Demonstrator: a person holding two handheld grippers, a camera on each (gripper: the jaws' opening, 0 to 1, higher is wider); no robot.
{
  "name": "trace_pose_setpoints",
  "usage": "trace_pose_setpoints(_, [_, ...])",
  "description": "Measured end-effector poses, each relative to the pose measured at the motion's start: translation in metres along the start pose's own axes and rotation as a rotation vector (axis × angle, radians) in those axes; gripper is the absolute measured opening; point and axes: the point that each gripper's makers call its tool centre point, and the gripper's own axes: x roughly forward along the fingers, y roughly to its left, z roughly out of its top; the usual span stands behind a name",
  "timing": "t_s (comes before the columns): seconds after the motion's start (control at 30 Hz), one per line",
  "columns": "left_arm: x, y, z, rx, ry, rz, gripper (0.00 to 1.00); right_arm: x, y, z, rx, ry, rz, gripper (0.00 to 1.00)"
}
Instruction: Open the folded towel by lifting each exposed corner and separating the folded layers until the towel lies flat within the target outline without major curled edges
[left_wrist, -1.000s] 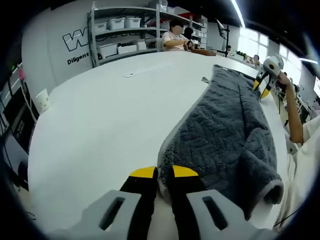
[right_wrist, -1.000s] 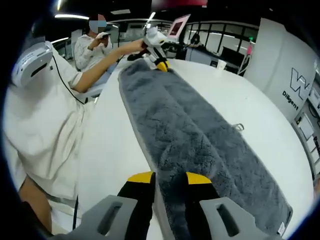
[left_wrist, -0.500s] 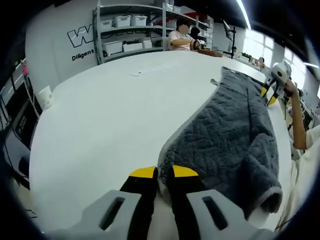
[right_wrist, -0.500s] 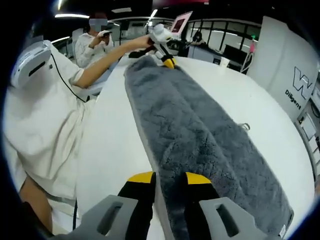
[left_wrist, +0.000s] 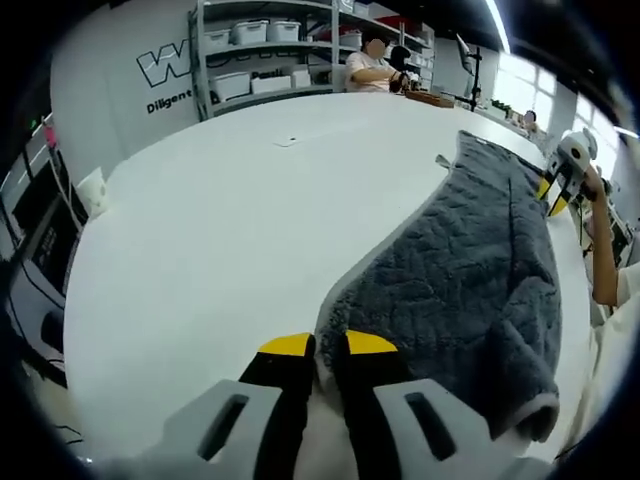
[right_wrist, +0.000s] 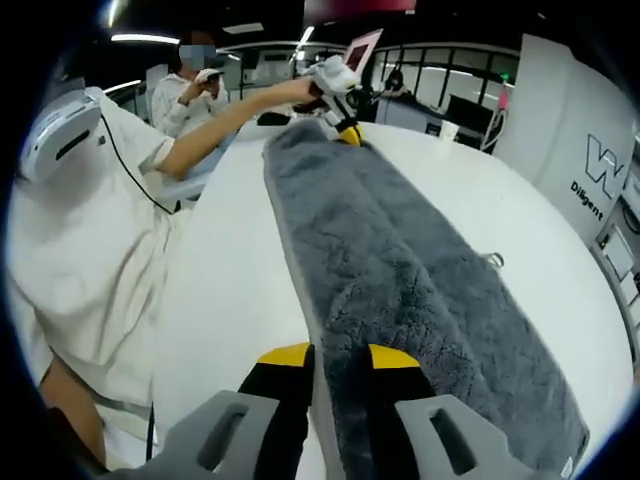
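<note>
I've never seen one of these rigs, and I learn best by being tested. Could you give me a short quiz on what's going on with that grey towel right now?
1. True or false: the left gripper has its jaws closed on an edge of the grey towel.
2. Multiple choice: the towel lies on (A) a bare floor, (B) a white table, (C) a metal shelf.
3. Fill in: the right gripper grips the towel at the end ______ the left gripper.

Key
1. True: the yellow-tipped jaws pinch the pale hem.
2. B.
3. Opposite: in the right gripper view the left gripper sits at the towel's far end.
</note>
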Motion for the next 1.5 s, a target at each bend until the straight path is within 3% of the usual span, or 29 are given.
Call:
trace_pose_setpoints(0.1, [0.002, 0.005, 0.003, -0.008, -0.002, 0.002, 0.10, 0.000, -0.001, -0.001, 0.008, 0.004, -0.007, 0.12])
trace_pose_setpoints(0.2, [0.004, 0.009, 0.004, -0.016, -0.007, 0.008, 0.10, -0.006, -0.007, -0.010, 0.053, 0.080, -0.062, 0.08])
trace_pose_setpoints(0.27, [0.005, 0.011, 0.005, -0.019, -0.015, 0.010, 0.10, -0.010, -0.009, -0.004, 0.018, 0.046, -0.075, 0.07])
trace_pose_setpoints(0.57, [0.011, 0.022, 0.009, -0.022, -0.003, 0.022, 0.10, -0.028, -0.023, 0.003, 0.051, -0.051, -0.130, 0.04])
trace_pose_setpoints(0.7, [0.013, 0.031, 0.011, -0.030, 0.002, 0.026, 0.10, -0.037, -0.033, 0.000, 0.074, -0.065, -0.174, 0.09])
trace_pose_setpoints(0.87, [0.017, 0.044, 0.014, -0.047, -0.005, 0.036, 0.11, -0.043, -0.037, -0.003, 0.094, -0.097, -0.174, 0.00])
trace_pose_setpoints(0.93, [0.016, 0.043, 0.014, -0.083, -0.010, 0.041, 0.11, -0.048, -0.051, -0.020, 0.127, -0.026, -0.243, 0.00])
trace_pose_setpoints(1.0, [0.017, 0.044, 0.015, -0.082, -0.011, 0.043, 0.11, -0.050, -0.061, -0.028, 0.134, -0.012, -0.279, 0.01])
trace_pose_setpoints(1.07, [0.018, 0.045, 0.016, -0.079, -0.021, 0.049, 0.10, -0.050, -0.062, -0.028, 0.157, -0.043, -0.274, 0.08])
trace_pose_setpoints(1.2, [0.019, 0.047, 0.018, -0.109, -0.039, 0.040, 0.10, -0.049, -0.058, -0.029, 0.178, -0.053, -0.255, 0.00])
trace_pose_setpoints(1.3, [0.019, 0.049, 0.018, -0.108, -0.036, 0.036, 0.10, -0.048, -0.055, -0.028, 0.179, -0.055, -0.245, 0.00])
trace_pose_setpoints(1.5, [0.015, 0.046, 0.016, -0.135, -0.021, 0.026, 0.12, -0.046, -0.060, -0.044, 0.169, 0.006, -0.258, 0.05])
